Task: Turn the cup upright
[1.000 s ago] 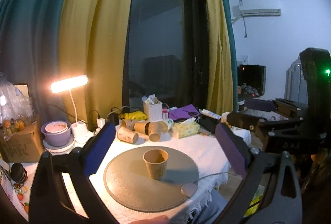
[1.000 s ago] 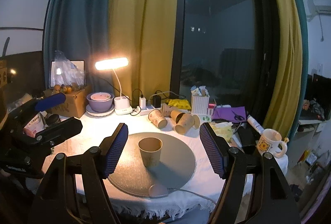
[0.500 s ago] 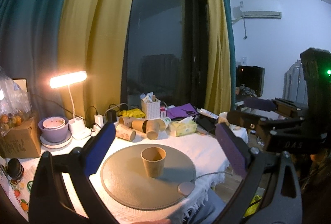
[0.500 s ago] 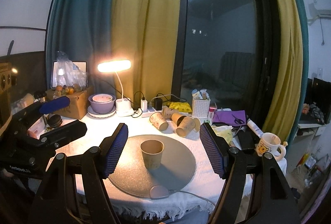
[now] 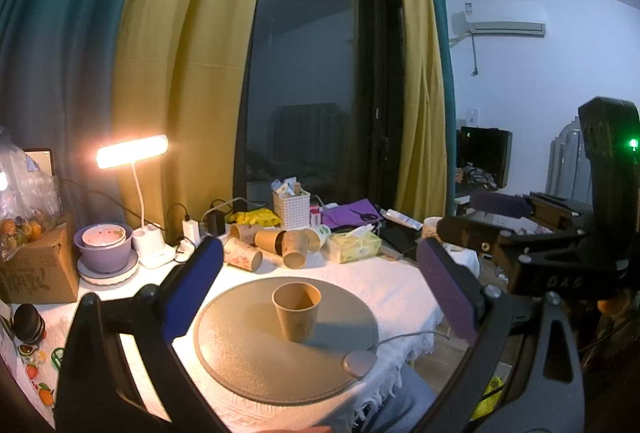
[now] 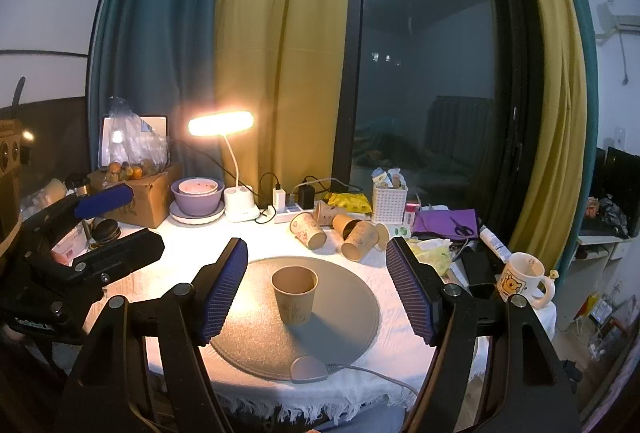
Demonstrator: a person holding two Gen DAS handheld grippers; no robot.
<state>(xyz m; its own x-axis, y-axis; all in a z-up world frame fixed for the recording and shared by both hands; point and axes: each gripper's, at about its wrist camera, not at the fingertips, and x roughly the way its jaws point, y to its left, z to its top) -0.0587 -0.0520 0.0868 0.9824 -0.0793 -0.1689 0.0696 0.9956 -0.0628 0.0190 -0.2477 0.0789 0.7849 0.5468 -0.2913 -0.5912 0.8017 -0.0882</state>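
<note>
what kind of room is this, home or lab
Most likely a lived-in home room, not a lab. A cluttered table with a white cloth stands by a dark window with yellow curtains, a lit desk lamp and a cartoon mug on it, and a wall air conditioner.

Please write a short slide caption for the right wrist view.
Paper cup upright on the round grey mat, framed by the open right tool.

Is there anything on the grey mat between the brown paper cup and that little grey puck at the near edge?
Nothing: in the right wrist view, only bare round mat separates the upright paper cup from the puck.
</note>
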